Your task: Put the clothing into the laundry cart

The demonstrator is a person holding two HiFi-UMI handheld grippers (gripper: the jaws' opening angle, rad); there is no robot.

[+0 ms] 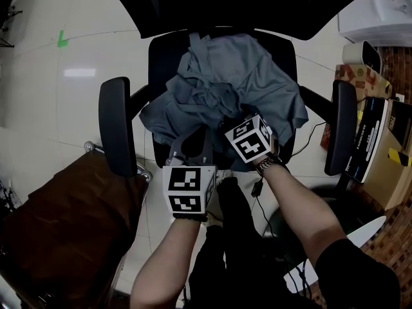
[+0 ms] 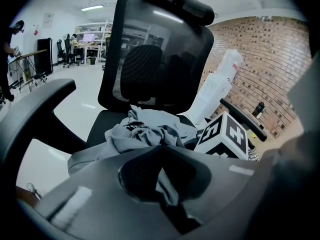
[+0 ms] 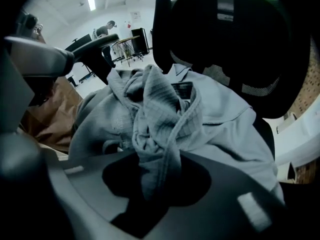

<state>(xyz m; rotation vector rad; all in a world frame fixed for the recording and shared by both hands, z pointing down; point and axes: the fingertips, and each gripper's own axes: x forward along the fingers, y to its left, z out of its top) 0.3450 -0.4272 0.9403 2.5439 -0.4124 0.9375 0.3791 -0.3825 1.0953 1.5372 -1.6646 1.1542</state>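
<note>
Grey clothing point(image 1: 225, 82) lay heaped on a black chair point(image 1: 116, 127) over pale floor point(image 1: 77, 76). The left gripper point(image 2: 165, 176) and right gripper point(image 3: 155, 179) each clenched a fold of it. The frame edge cropped the brown cart point(image 1: 58, 237).

Pretty sure this is an open-plan office or lab space. A black mesh office chair point(image 1: 116, 131) is sitting on a pale tiled floor point(image 1: 77, 76). Well beyond the chair, desks and shelves point(image 2: 92, 38) are lining the far wall under a ceiling strip light point(image 2: 95, 7), with more chairs point(image 2: 64, 51) parked there. A person point(image 3: 107, 31) is standing at a table point(image 3: 127, 39) back there too. On the chair's other side a brick wall point(image 2: 270, 54) is running along, with cardboard boxes point(image 1: 380, 166) stacking up near it and a cable point(image 1: 313, 134) trailing by the chair.
</note>
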